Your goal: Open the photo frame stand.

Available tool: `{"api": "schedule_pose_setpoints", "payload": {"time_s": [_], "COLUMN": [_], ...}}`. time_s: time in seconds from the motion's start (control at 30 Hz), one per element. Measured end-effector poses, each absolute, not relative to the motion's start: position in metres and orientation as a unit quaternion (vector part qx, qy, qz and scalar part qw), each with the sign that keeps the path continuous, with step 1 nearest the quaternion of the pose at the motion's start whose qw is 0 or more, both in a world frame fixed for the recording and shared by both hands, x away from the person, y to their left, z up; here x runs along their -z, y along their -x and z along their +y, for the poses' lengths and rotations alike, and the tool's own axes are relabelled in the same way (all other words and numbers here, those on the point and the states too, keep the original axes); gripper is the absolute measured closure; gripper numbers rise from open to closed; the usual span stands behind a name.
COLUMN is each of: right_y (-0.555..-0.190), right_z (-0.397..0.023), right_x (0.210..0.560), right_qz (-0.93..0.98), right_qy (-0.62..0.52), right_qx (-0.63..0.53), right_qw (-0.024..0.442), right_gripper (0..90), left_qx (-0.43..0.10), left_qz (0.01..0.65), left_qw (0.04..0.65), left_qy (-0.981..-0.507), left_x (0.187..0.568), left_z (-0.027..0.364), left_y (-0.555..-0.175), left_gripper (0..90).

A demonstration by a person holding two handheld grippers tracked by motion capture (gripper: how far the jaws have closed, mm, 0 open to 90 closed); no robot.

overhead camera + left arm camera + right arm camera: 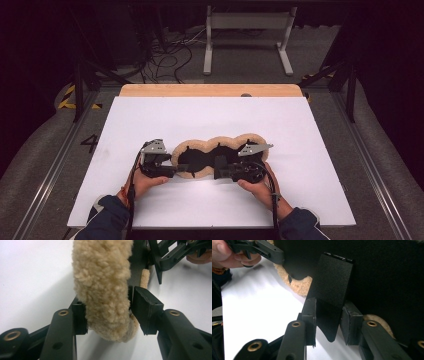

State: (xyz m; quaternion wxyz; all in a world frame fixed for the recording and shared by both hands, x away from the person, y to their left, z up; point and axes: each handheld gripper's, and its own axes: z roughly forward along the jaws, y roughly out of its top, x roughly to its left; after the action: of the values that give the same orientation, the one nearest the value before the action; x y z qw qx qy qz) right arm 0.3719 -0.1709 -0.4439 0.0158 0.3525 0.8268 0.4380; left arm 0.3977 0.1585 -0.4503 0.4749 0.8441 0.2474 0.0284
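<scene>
A three-lobed pad of tan fleece (235, 142) with a black backing lies on the white board (210, 115) near the person's side. My left gripper (175, 170) is at its left end; in the left gripper view my left gripper (108, 315) is shut on the thick fleece edge (105, 285), one pad on the wool and one on the black side. My right gripper (217, 169) is at the pad's near middle. In the right gripper view my right gripper (328, 317) is shut on a black flap (332, 287) that stands up from the black backing (387, 277).
A wooden table edge (210, 90) shows beyond the board. Behind it on the floor stand a white frame (247, 22) and loose cables (167, 55). Metal rails (372, 165) run along both sides. The far half of the board is bare white.
</scene>
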Motion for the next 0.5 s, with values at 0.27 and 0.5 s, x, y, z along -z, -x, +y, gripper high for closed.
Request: {"api": "schedule_pose_setpoints", "payload": {"time_s": [0.27, 0.5], "right_y": [-0.369, -0.366], "right_z": [-0.171, -0.172], "right_x": [0.444, 0.441], "right_qz": [0.830, 0.829], "right_qy": [-0.352, -0.348], "right_qx": [-0.433, -0.438], "right_qw": [0.020, -0.004], "right_gripper": [70.8, 70.0], "left_qx": [-0.074, -0.133], "left_qz": [0.228, 0.217], "left_qw": [0.463, 0.446], "left_qy": [-0.853, -0.858], "left_x": [0.447, 0.442], "left_z": [0.156, 0.152], "left_y": [-0.390, -0.379], "left_gripper": [53.6, 53.7]}}
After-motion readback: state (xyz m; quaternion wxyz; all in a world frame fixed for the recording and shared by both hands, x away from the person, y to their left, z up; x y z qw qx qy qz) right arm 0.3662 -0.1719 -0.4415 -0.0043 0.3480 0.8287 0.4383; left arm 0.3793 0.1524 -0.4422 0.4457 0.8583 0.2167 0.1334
